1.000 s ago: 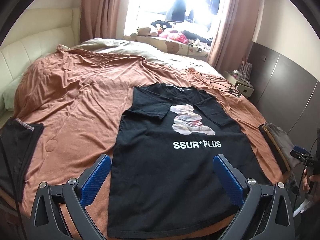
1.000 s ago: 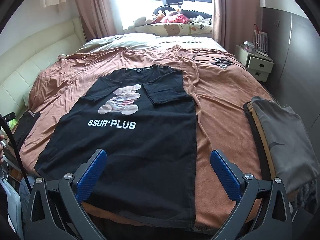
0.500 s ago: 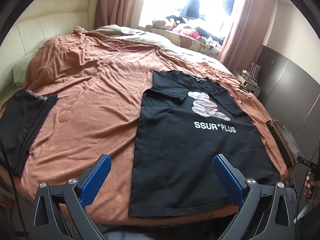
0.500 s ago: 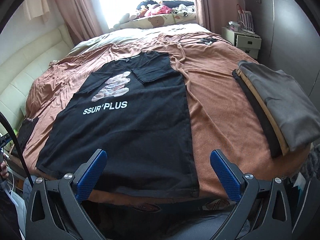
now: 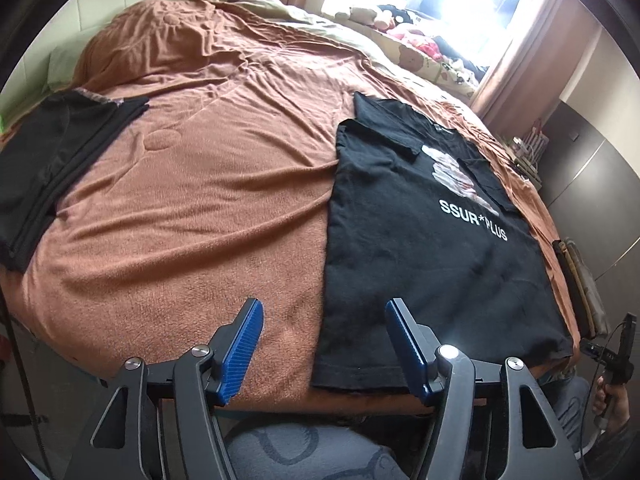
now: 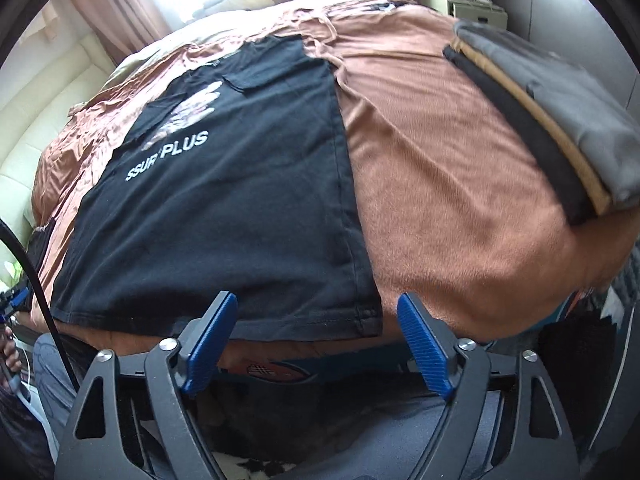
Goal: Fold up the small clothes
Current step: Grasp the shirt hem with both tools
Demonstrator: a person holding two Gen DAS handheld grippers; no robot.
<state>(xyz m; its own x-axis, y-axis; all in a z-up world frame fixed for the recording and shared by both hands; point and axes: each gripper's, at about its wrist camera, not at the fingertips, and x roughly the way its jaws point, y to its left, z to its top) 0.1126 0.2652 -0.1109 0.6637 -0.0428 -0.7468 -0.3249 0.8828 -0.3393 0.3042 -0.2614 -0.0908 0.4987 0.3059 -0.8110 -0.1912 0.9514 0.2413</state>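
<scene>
Rust-brown bedspread (image 5: pixel 192 208) covers the bed, and the black T-shirt (image 5: pixel 416 256) lies flat on it, sleeves folded in, hem at the near edge. Each gripper is poised over a bottom corner: the left gripper (image 5: pixel 322 346) and the right gripper (image 6: pixel 316 342) both have jaws closing, nothing pinched yet. Judging by this, the hem-corner grasp is in hand; next, pads must pinch both corners evenly before lifting toward the collar.
</scene>
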